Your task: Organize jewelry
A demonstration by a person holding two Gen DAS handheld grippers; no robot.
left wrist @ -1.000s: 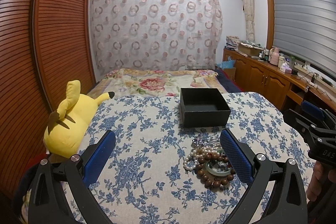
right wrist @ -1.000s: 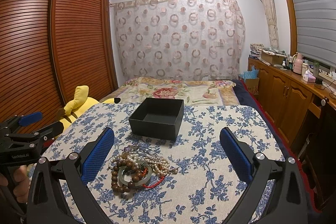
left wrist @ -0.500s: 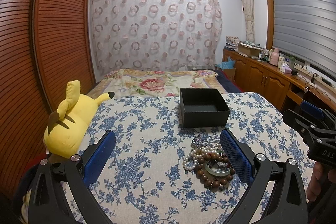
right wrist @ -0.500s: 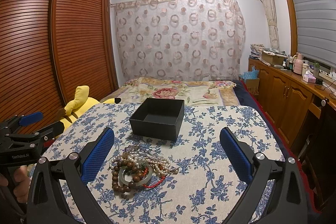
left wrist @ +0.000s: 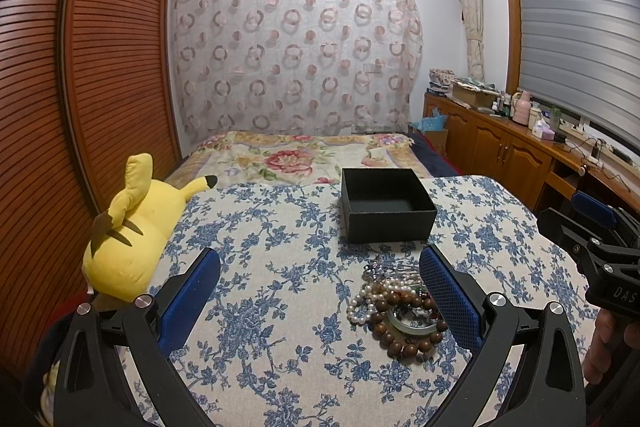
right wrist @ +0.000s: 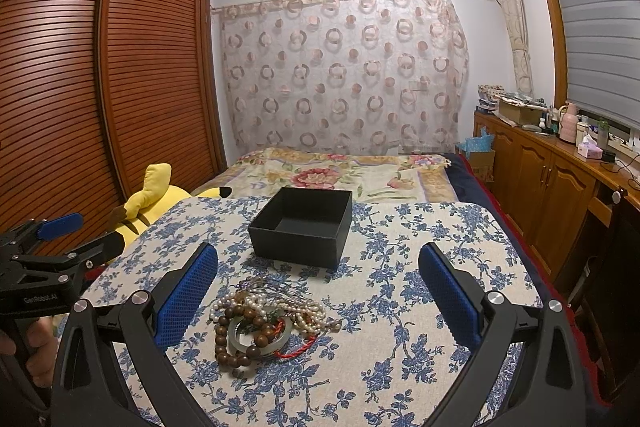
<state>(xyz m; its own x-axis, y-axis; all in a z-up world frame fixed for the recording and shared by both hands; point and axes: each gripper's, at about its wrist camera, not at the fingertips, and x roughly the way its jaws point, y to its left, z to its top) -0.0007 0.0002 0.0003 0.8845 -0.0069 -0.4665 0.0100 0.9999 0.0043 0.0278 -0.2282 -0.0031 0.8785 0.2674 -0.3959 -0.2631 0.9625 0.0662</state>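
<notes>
A heap of jewelry (left wrist: 400, 307) lies on the blue-flowered cloth: brown bead bracelets, pearl strands, a pale bangle and a red cord; it also shows in the right wrist view (right wrist: 268, 319). An open, empty black box (left wrist: 386, 205) stands just behind the heap, also seen in the right wrist view (right wrist: 302, 227). My left gripper (left wrist: 320, 299) is open and empty, above the cloth left of the heap. My right gripper (right wrist: 318, 295) is open and empty, right of the heap. Each gripper shows at the edge of the other's view.
A yellow plush toy (left wrist: 132, 235) lies at the table's left edge. A bed with a floral cover (left wrist: 304, 159) lies behind the table. A wooden wardrobe (left wrist: 80, 87) stands on the left and a wooden cabinet (left wrist: 512, 155) on the right.
</notes>
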